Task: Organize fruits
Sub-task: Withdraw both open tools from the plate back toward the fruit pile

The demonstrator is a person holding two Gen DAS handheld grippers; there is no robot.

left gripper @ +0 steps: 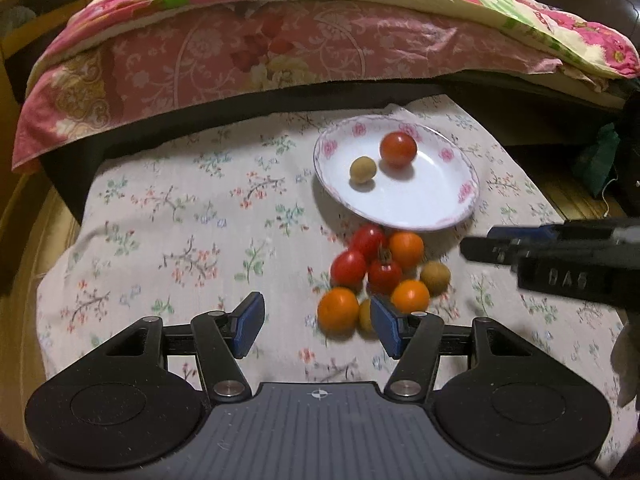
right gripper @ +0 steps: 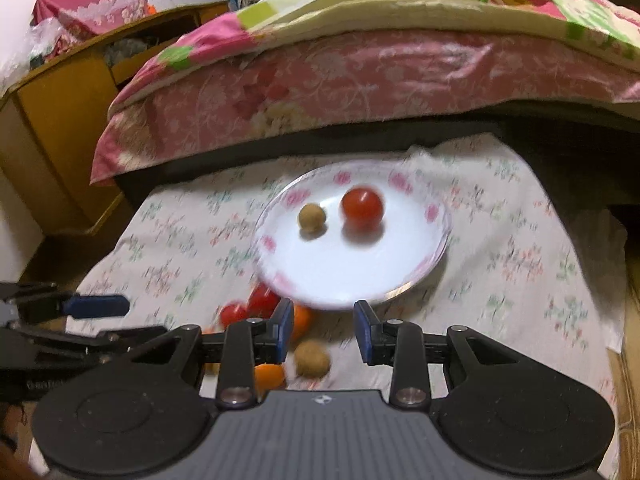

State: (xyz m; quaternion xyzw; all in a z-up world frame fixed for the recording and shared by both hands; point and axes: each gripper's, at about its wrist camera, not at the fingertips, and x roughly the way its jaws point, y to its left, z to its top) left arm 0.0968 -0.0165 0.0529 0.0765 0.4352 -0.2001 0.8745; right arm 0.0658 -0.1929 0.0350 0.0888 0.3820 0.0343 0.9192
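Resting tomato point(left gripper: 398, 149) on plate point(left gripper: 424, 212)

Floral cloth point(left gripper: 192, 216) spread flat across the foreground. Behind it, a bed with a pink patterned sheet point(left gripper: 248, 60) hanging over its dark frame point(left gripper: 120, 148), topped by a green-and-pink quilt point(right gripper: 360, 4). At left, a wooden cabinet point(right gripper: 60, 120) bearing a pink cloth-covered box point(right gripper: 88, 4).
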